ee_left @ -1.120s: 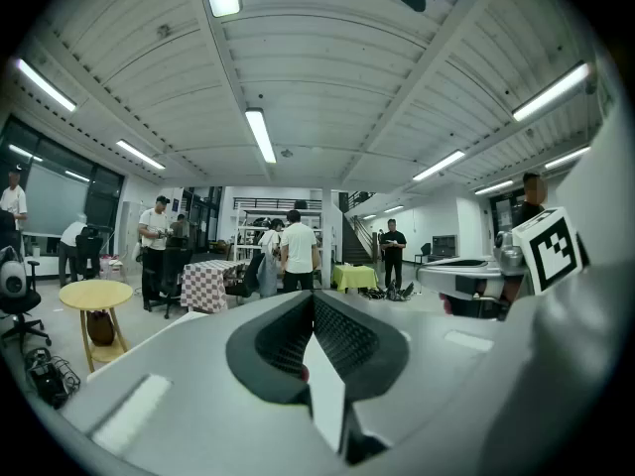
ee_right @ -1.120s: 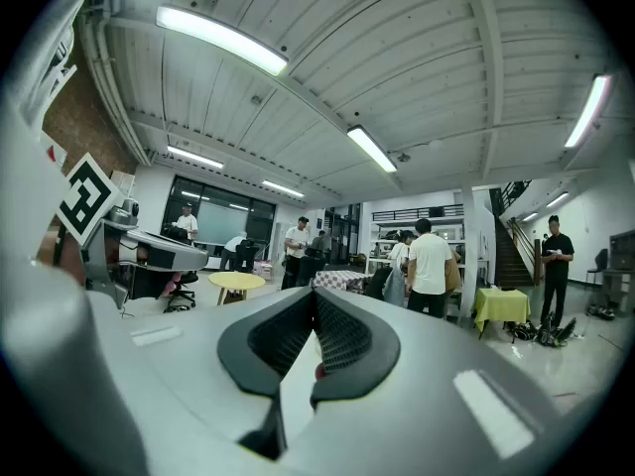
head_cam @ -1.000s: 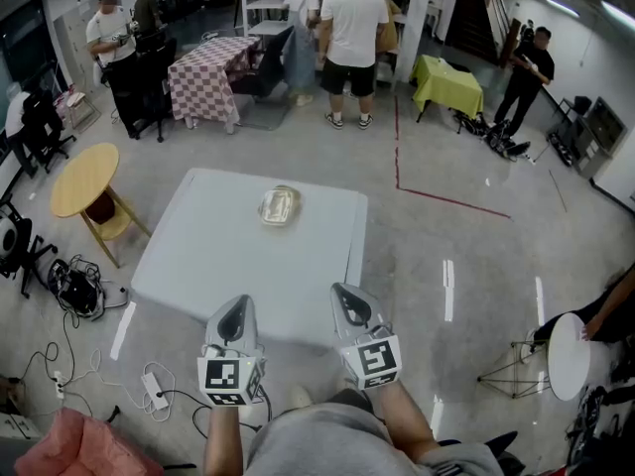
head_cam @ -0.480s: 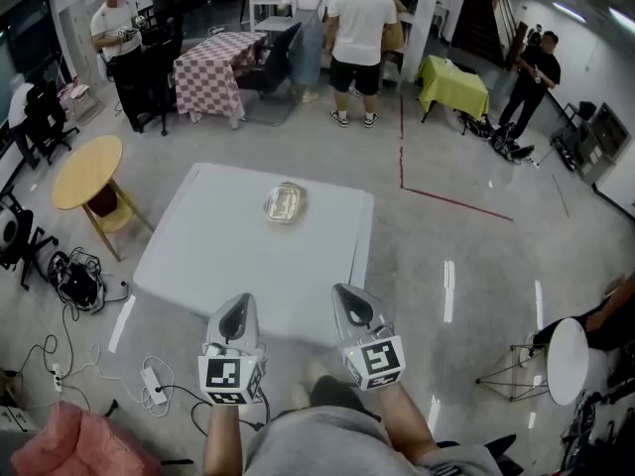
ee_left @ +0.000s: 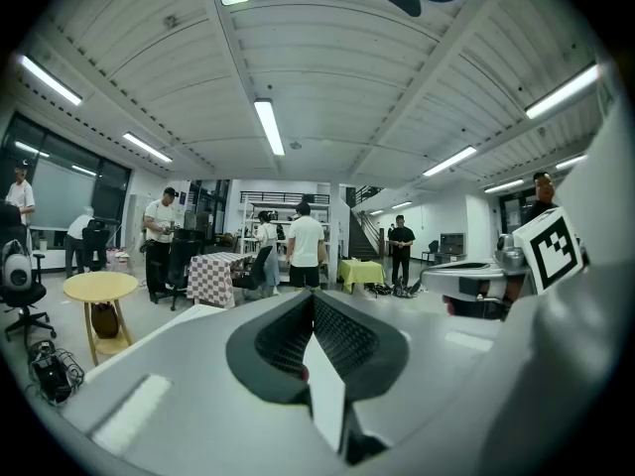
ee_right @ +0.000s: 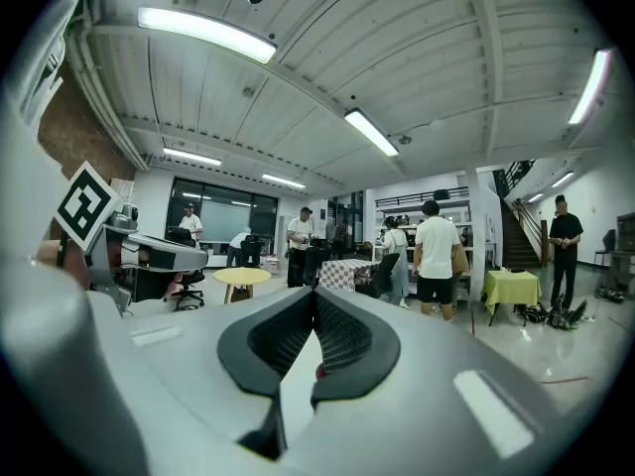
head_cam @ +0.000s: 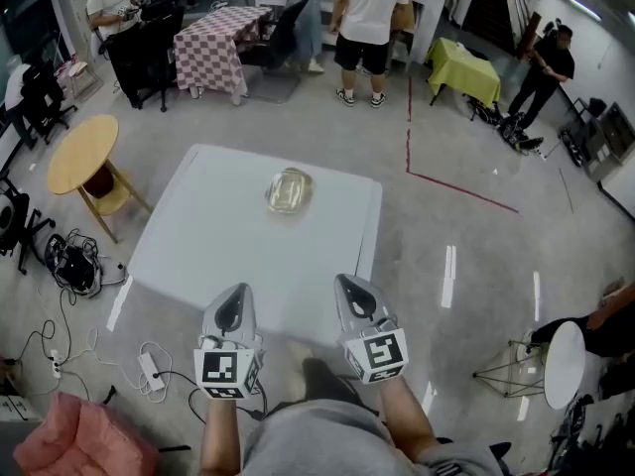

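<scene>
Table (head_cam: 213, 241) bearing dish (head_cam: 289, 189), left gripper (head_cam: 236, 297), right gripper (head_cam: 349, 288)

I saw a round yellow table (head_cam: 81, 154) off to the left, with black cables (head_cam: 71, 264) on the floor near it. Far back stood a checkered table (head_cam: 211, 36) and a green table (head_cam: 465, 70). A red line (head_cam: 409, 117) ran along the grey floor.

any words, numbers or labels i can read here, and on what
None can be read.
The marker cube on the left gripper and the marker cube on the right gripper bear only black-and-white square patterns, no letters.
The clear container on the white table shows no legible label.
</scene>
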Action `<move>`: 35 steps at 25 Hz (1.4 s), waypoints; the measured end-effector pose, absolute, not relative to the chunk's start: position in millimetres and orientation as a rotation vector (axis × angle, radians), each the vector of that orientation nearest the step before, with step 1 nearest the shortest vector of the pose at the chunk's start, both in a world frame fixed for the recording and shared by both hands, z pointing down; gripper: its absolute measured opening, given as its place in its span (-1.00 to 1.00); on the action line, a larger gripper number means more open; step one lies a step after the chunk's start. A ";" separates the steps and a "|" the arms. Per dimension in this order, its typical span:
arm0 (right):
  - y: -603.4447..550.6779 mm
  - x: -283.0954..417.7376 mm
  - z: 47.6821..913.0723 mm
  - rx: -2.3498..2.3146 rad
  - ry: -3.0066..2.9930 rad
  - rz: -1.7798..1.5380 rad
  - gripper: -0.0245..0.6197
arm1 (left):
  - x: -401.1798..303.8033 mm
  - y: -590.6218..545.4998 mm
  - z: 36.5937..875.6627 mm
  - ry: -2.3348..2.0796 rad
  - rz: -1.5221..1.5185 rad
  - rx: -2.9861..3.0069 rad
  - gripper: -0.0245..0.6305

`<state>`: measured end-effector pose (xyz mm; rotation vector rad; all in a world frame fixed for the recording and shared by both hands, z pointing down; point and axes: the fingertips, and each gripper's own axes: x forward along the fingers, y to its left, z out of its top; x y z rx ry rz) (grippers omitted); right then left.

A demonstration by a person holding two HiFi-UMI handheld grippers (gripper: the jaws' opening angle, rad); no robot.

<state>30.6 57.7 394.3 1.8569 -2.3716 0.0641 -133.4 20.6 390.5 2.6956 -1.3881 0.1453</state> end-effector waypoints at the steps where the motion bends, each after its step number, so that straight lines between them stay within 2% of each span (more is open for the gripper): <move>1: 49.9 31.7 396.6 1.856 -2.371 0.074 -0.91 | -132.7 14.1 392.9 -1.388 0.153 2.692 -0.89; 18: -94.5 56.6 431.3 1.798 -2.392 0.212 -0.91 | -99.5 -116.9 425.5 -1.362 0.221 2.635 -0.89; 35: -204.2 77.4 528.0 1.747 -2.336 0.505 -0.91 | -80.6 -216.7 512.4 -1.315 0.333 2.535 -0.89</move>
